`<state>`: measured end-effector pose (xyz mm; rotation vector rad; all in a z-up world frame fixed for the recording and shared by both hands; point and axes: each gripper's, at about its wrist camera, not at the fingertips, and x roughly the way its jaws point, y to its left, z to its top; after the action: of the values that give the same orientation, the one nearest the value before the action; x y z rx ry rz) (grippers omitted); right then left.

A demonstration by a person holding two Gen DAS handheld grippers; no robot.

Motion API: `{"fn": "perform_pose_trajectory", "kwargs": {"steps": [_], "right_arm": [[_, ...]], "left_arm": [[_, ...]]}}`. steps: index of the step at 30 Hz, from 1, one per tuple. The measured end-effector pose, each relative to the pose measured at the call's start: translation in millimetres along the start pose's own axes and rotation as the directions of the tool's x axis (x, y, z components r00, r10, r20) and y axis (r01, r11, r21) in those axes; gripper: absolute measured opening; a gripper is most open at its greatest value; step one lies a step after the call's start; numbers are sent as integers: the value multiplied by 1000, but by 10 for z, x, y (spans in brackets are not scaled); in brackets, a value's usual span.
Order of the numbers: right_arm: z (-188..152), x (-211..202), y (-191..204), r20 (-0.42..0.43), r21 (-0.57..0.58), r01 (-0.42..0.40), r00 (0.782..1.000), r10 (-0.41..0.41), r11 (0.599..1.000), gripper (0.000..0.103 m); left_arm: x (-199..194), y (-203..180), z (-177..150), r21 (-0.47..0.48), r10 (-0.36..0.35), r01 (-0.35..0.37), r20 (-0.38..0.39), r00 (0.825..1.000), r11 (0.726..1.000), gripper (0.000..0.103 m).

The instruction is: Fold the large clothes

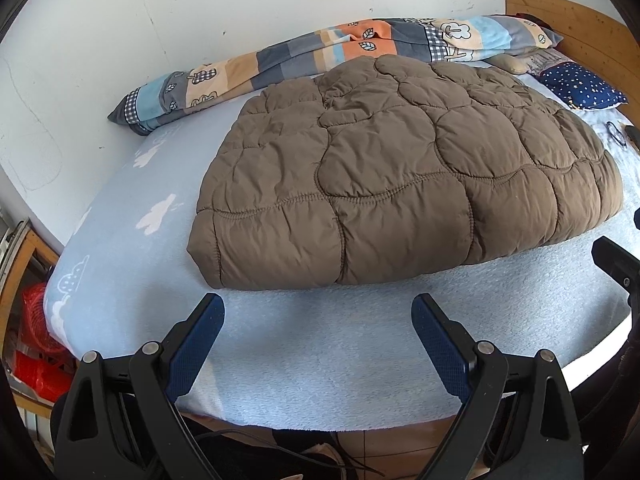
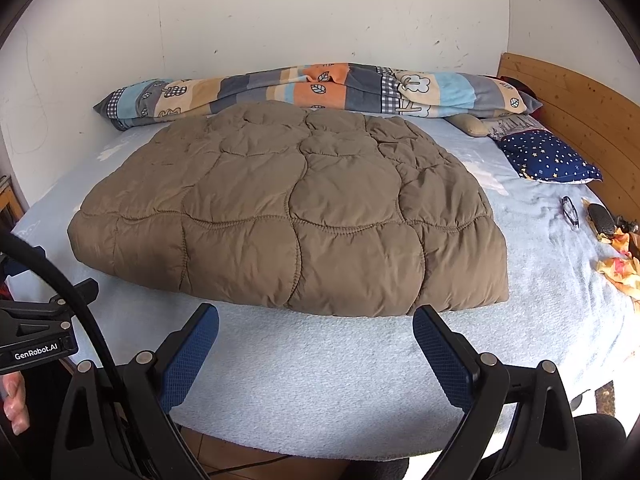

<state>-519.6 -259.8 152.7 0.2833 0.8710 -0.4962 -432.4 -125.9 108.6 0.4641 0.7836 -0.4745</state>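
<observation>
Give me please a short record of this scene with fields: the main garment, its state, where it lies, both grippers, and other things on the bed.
garment: brown quilted coat
state: folded into a thick block, lying flat, nothing gripping it
surface: light blue bed sheet
left gripper: open, empty, in front of the coat's near edge
right gripper: open, empty, in front of the coat's near edge
behind the coat: patchwork blanket, rolled along the wall
right side: navy star pillow, glasses
headboard: wooden headboard
</observation>
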Motion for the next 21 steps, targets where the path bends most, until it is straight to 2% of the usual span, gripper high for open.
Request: {"fn": "perform_pose_trajectory", "kwargs": {"steps": [21], "right_arm": [[-13,18,3,-12,-6,-1,1000,1,1000,100]], "left_arm": [[48,13,-10,-1,13,-13,-20,1000,1000,94]]}}
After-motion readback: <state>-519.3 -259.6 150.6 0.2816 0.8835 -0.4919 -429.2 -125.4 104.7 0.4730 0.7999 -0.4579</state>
